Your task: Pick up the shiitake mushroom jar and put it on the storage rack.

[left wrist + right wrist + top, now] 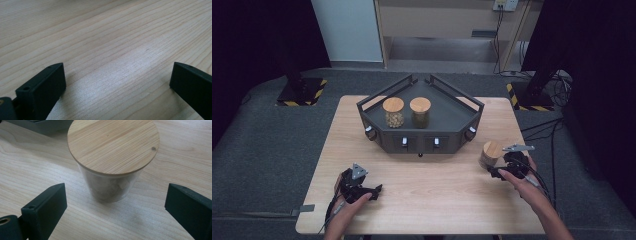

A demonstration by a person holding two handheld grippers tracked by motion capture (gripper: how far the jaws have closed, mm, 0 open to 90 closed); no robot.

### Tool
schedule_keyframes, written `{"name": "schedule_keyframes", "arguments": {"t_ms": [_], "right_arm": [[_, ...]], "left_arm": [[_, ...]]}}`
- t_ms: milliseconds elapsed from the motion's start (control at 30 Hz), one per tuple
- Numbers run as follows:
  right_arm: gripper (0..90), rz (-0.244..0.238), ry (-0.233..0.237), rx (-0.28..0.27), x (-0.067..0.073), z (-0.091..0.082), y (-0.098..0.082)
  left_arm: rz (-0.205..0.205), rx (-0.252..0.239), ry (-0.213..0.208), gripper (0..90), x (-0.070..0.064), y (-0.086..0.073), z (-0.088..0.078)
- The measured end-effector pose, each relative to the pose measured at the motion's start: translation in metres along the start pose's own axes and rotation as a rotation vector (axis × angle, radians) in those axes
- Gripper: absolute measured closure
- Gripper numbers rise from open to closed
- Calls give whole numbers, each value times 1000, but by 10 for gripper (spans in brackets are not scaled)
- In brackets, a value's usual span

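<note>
A glass jar with a round wooden lid [490, 152] [113, 147] stands upright on the table at the right, in front of the dark rack. My right gripper [495, 173] [115, 202] is open just short of it, jaws wide apart, and the jar stands a little beyond their tips without touching them. Two more wooden-lidded jars, one with pale contents [393, 112] and one with dark green contents [420, 111], stand side by side on the rack's tray [447, 116]. Low over bare wood at the front left, my left gripper [374, 190] [117, 82] is open and holds nothing.
The dark angular rack [420, 142] with knobs and switches along its front sits at the table's back centre. The wooden table [427, 195] has bare room across the front middle. Cables [544, 182] trail off the right edge.
</note>
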State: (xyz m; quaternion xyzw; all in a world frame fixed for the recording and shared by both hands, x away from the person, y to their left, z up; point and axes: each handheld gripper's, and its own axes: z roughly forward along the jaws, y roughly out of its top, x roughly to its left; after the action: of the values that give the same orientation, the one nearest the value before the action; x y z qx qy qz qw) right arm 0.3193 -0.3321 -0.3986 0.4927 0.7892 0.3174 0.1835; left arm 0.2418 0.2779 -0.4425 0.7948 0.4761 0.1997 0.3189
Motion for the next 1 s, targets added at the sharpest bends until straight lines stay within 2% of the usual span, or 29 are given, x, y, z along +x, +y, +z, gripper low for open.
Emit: {"name": "schedule_keyframes", "arguments": {"t_ms": [767, 1000], "right_arm": [[43, 0, -3, 18, 1, 18, 9], [53, 32, 4, 16, -3, 27, 12]], "left_arm": [[0, 0, 0, 0, 0, 0, 0], [0, 0, 0, 0, 0, 0, 0]]}}
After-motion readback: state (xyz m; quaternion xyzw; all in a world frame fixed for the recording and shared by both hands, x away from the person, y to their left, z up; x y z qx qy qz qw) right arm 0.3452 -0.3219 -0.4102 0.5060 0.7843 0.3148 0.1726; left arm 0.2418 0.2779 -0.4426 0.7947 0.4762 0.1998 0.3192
